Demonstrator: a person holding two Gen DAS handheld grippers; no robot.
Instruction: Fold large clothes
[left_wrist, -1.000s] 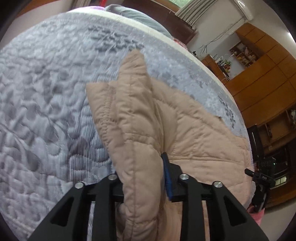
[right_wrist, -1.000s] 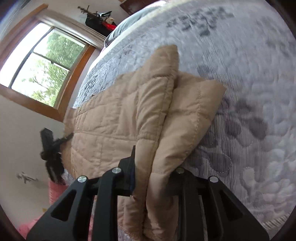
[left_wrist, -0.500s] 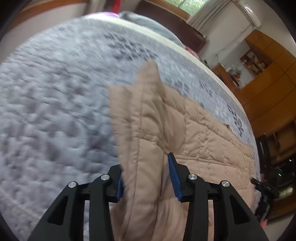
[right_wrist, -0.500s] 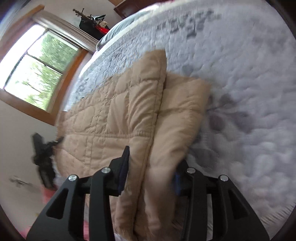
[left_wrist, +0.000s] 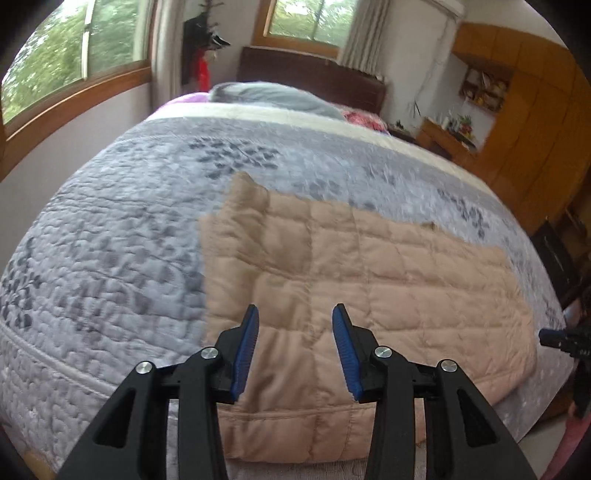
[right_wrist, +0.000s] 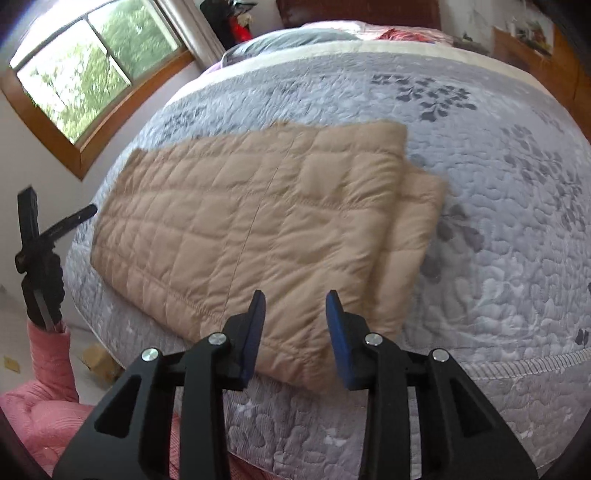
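Observation:
A tan quilted garment (left_wrist: 354, 280) lies folded flat on the grey patterned bedspread (left_wrist: 110, 251), near the bed's front edge. It also shows in the right wrist view (right_wrist: 258, 221), with a folded layer sticking out along its right side. My left gripper (left_wrist: 295, 347) is open and empty, above the garment's left end. My right gripper (right_wrist: 295, 328) is open and empty, above the garment's near right corner. The left gripper shows at the left of the right wrist view (right_wrist: 37, 236).
Pillows (left_wrist: 273, 98) and a dark headboard (left_wrist: 314, 74) are at the far end of the bed. Windows (left_wrist: 70, 55) line the left wall. Wooden cabinets (left_wrist: 517, 122) stand at the right. A pink sleeve (right_wrist: 48, 369) is at lower left in the right wrist view.
Both grippers have opened and let go of the garment's folded edge. They have pulled back and up. The garment now lies flat on the bed.

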